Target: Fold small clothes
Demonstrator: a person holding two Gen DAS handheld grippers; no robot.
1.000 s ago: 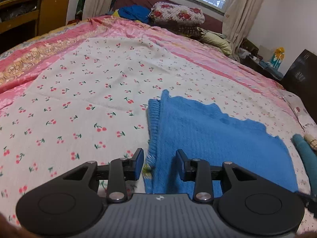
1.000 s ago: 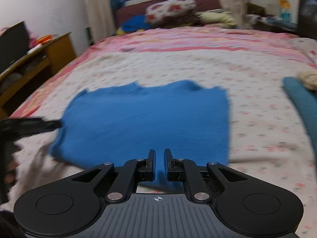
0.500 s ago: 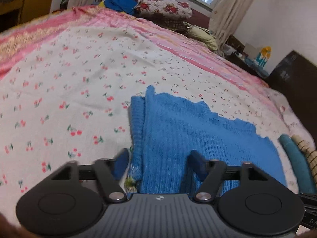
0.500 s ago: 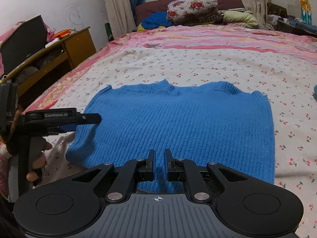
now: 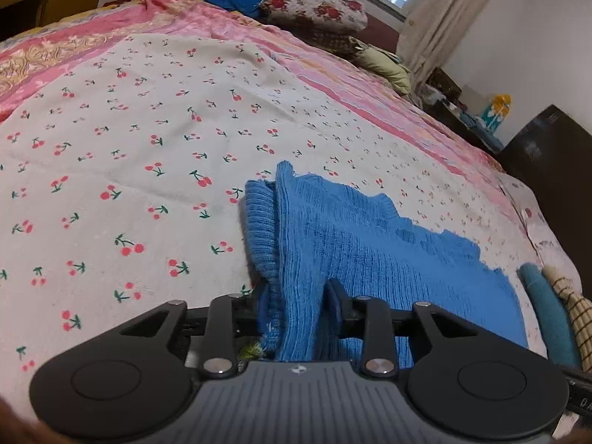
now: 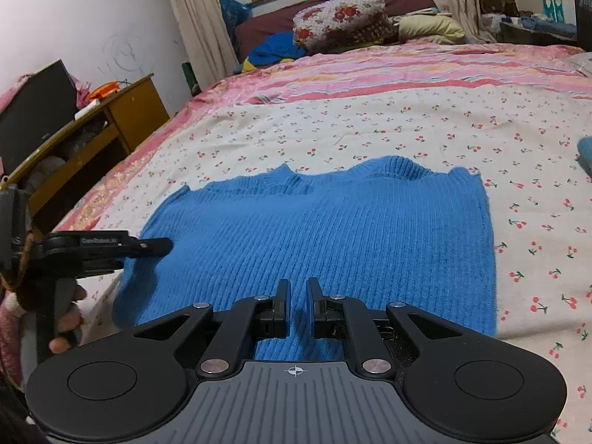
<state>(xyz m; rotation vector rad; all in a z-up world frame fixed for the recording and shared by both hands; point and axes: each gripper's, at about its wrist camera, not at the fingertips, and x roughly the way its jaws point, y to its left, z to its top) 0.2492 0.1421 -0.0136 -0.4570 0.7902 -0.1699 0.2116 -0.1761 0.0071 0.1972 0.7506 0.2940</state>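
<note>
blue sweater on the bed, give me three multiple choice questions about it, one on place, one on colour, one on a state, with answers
1. Where does the blue sweater lie?
A. On the cherry-print bedsheet
B. On the wooden desk
C. On the floral pillow

2. What colour is the rolled cloth next to the sweater?
A. Red
B. Teal
C. White

3. What is the left gripper doing with the sweater?
A. It is far from the sweater
B. It holds the sweater high in the air
C. Its fingers are closing around the sweater's edge

Answers:
1. A, the sweater is spread flat on the sheet in the right wrist view.
2. B, a teal roll lies past the sweater's far side in the left wrist view.
3. C, the knit edge stands between the fingers.
</note>
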